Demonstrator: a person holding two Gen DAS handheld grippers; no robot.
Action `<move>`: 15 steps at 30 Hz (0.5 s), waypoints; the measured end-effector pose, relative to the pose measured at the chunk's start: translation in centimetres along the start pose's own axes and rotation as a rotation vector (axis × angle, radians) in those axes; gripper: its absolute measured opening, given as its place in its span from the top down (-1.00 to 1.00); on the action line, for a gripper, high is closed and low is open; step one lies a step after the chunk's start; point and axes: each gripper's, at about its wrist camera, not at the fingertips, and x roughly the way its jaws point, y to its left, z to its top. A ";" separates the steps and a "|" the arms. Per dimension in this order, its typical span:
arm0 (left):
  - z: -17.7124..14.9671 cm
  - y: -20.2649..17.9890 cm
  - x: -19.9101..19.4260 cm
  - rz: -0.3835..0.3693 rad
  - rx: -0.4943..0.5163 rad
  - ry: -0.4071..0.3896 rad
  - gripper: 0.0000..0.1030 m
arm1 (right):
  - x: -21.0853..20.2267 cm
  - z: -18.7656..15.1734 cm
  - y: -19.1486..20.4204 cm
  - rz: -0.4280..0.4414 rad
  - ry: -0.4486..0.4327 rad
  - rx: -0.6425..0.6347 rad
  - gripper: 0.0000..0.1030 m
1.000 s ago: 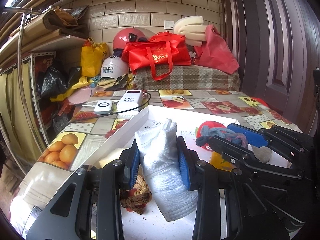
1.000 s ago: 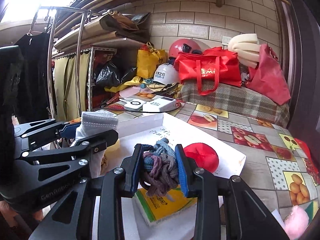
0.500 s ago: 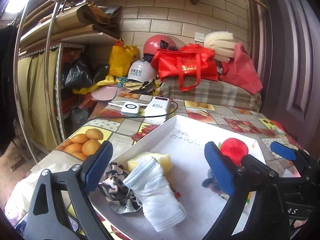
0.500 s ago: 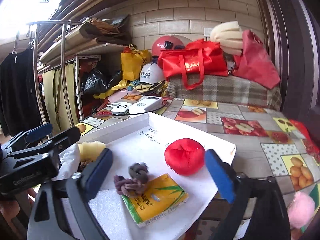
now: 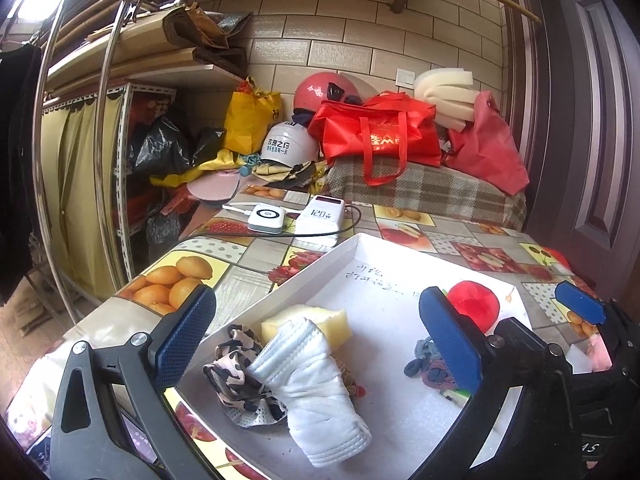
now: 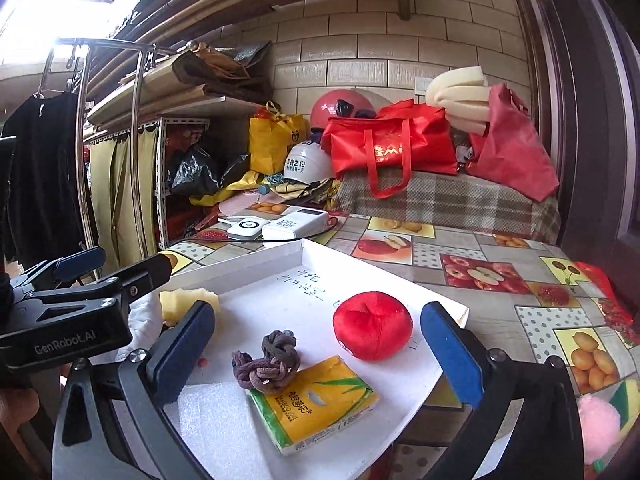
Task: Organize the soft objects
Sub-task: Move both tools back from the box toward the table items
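A white tray [image 5: 372,280] lies on the fruit-print table. In it, at the left, a rolled white cloth [image 5: 308,388] lies on a leopard scrunchie [image 5: 232,376] and against a yellow sponge [image 5: 316,318]. My left gripper [image 5: 316,294] is opening wide; the cloth lies between its pads, touching neither. At the right of the tray a braided bundle of hair ties [image 6: 272,364] rests beside a yellow tissue pack [image 6: 316,408] and a red plush ball [image 6: 372,330]. My right gripper [image 6: 317,310] is also opening, with the hair ties loose between its pads.
Two white power banks [image 5: 320,216] with a cable lie behind the tray. A pink pompom [image 6: 598,428] sits on the table to the tray's right. Red bags [image 5: 376,132] and helmets are piled at the back. A clothes rack [image 6: 136,140] stands left, a door [image 5: 592,120] right.
Both grippers have gone from shut to wide open. The left one let go of the white cloth and the right one let go of the hair ties; both things now lie in the tray.
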 end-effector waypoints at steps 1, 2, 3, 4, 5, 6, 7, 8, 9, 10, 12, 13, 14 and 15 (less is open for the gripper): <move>0.0 -0.1 0.0 0.000 0.002 -0.001 -0.99 | -0.1 0.0 0.0 -0.001 -0.006 -0.002 -1.00; 0.0 -0.1 0.0 -0.001 0.004 -0.001 -0.99 | -0.2 0.0 0.1 -0.002 -0.011 -0.003 -1.00; 0.0 -0.1 0.0 -0.002 0.006 -0.001 -0.99 | -0.2 0.0 0.1 -0.003 -0.016 -0.004 -1.00; 0.0 -0.1 -0.1 -0.003 0.007 -0.001 -0.99 | -0.2 0.0 0.0 -0.003 -0.018 -0.004 -1.00; 0.0 -0.2 -0.1 -0.003 0.008 -0.001 -0.99 | -0.2 0.0 0.1 -0.004 -0.019 -0.003 -1.00; 0.0 -0.2 0.0 -0.004 0.010 0.000 -0.99 | -0.2 0.0 0.1 -0.003 -0.019 -0.002 -1.00; 0.0 -0.2 -0.1 -0.003 0.008 -0.001 -1.00 | -0.2 0.0 0.1 -0.003 -0.019 -0.002 -1.00; 0.0 -0.2 -0.1 -0.003 0.008 -0.001 -0.99 | -0.2 0.0 0.1 -0.003 -0.019 -0.002 -1.00; 0.0 -0.2 -0.1 -0.004 0.010 -0.002 -0.99 | -0.3 0.0 0.0 -0.003 -0.020 -0.001 -1.00; 0.0 -0.3 0.0 -0.006 0.012 -0.002 -1.00 | -0.3 -0.1 0.0 -0.003 -0.022 0.000 -1.00; 0.0 -0.5 -0.1 -0.008 0.018 -0.005 -0.99 | -0.4 0.0 0.0 -0.003 -0.027 0.006 -1.00; 0.0 -0.6 -0.2 -0.008 0.020 -0.008 -0.99 | -0.5 0.0 -0.1 -0.003 -0.031 0.010 -1.00; 0.0 -0.6 -0.2 -0.010 0.020 -0.013 -1.00 | -0.6 0.0 -0.2 -0.003 -0.038 0.016 -1.00; 0.0 -0.6 -0.4 -0.013 0.018 -0.022 -1.00 | -0.7 0.0 -0.3 -0.001 -0.044 0.020 -1.00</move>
